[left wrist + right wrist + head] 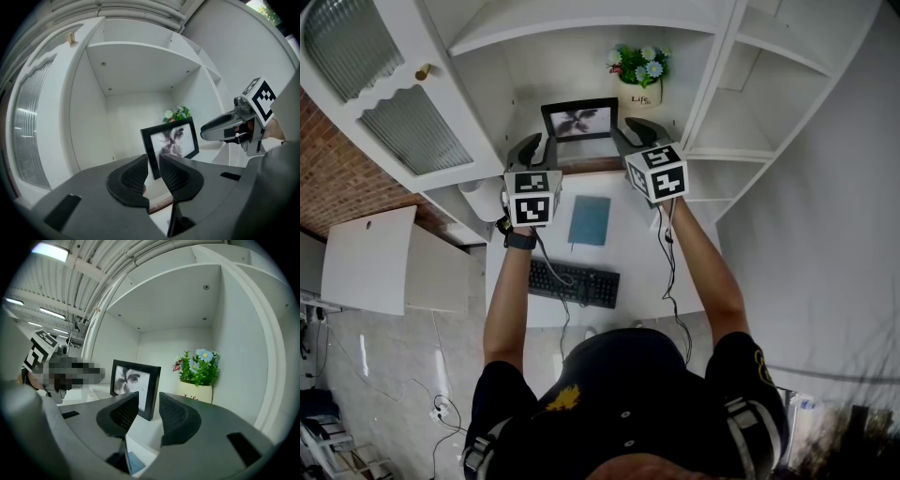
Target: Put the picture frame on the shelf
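We're facing the white shelf unit (717, 56), its ribbed-glass cabinet door (389, 103) open on the left. Only the right gripper view catches the ceiling lights (49, 251). Only the head view gets the desk (628, 262) below, with a black keyboard (574, 283) and a teal book (590, 220). The black picture frame (578, 119) stands upright on the shelf (586, 150), with the flower pot (639, 82) just beside it. The left gripper (153, 171) and right gripper (149, 404) sit at the frame's two side edges, jaws spread and not pinching it.
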A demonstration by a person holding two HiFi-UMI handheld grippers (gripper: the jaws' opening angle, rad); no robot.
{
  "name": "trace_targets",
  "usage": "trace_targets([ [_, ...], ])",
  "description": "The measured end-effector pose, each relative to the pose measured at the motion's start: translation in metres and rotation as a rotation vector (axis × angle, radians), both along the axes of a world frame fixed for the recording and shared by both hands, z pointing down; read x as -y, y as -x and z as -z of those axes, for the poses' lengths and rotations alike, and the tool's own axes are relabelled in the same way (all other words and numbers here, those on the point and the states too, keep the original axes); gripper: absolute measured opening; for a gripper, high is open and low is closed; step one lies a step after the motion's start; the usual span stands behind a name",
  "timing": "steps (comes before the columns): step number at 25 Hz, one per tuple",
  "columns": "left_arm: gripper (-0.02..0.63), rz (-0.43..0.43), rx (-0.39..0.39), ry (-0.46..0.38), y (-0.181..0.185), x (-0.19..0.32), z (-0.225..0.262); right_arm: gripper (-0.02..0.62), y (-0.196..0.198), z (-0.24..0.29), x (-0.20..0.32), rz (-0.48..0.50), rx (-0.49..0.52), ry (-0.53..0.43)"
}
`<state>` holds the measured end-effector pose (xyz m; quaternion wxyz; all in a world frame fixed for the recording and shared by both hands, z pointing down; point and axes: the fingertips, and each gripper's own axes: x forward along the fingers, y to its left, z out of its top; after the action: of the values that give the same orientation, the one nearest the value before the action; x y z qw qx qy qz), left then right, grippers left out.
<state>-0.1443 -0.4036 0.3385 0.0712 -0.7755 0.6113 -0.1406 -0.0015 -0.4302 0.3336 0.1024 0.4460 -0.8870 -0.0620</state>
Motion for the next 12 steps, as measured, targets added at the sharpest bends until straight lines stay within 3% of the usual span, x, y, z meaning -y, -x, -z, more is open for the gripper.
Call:
trace_targets([
  [12, 0.078, -0.019, -0.065, -0.019, 0.001, -0.033, -0.002, 0.112, -0.007, 0.001, -0.034, 0.005, 0.065, -0.016],
])
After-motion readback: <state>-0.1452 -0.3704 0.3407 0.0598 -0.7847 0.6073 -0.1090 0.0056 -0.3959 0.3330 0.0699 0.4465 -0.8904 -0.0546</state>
